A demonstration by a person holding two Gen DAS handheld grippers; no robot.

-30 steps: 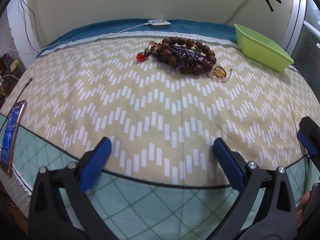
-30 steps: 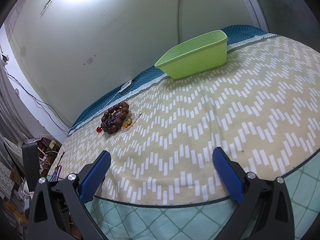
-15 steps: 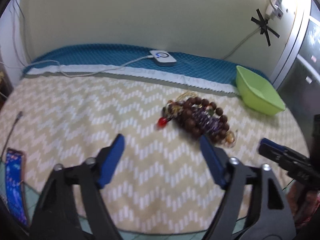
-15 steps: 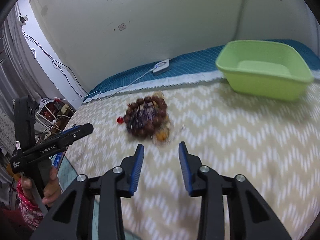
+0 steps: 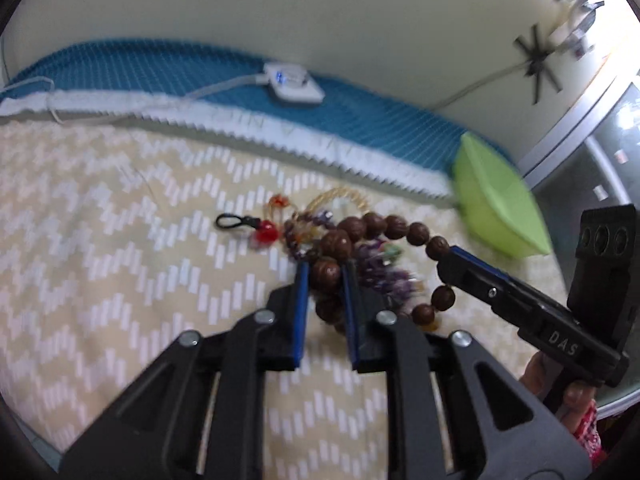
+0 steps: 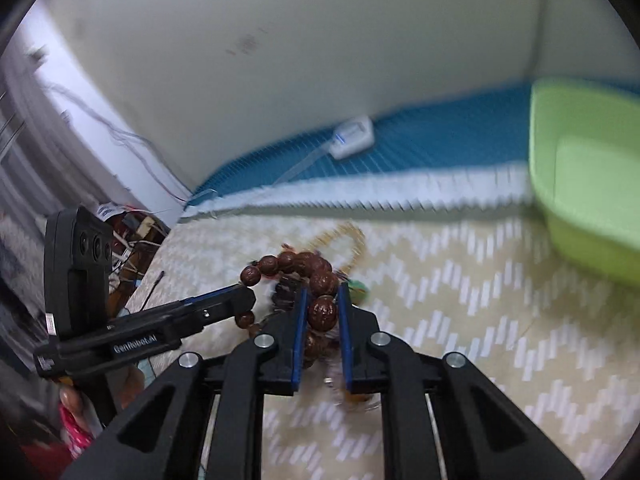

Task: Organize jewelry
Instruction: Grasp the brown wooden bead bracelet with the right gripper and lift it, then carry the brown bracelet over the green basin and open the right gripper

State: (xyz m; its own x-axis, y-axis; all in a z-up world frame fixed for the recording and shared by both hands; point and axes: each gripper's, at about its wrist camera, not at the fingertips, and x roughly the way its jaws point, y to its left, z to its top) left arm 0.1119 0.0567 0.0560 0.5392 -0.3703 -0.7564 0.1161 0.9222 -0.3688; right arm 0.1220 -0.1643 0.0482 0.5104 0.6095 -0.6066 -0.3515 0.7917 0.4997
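Left wrist view: left gripper [image 5: 325, 274] and right gripper [image 6: 323, 305] jaws both clamped on brown bead bracelet [image 5: 418, 234].

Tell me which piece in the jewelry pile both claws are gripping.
The big brown wooden bead bracelet. The left claw and right claw each pinch one of its beads; the purple strand, gold chain and red bead charm lie ungripped.

Jewelry pile [image 5: 352, 248] left of basin [image 5: 500, 208]
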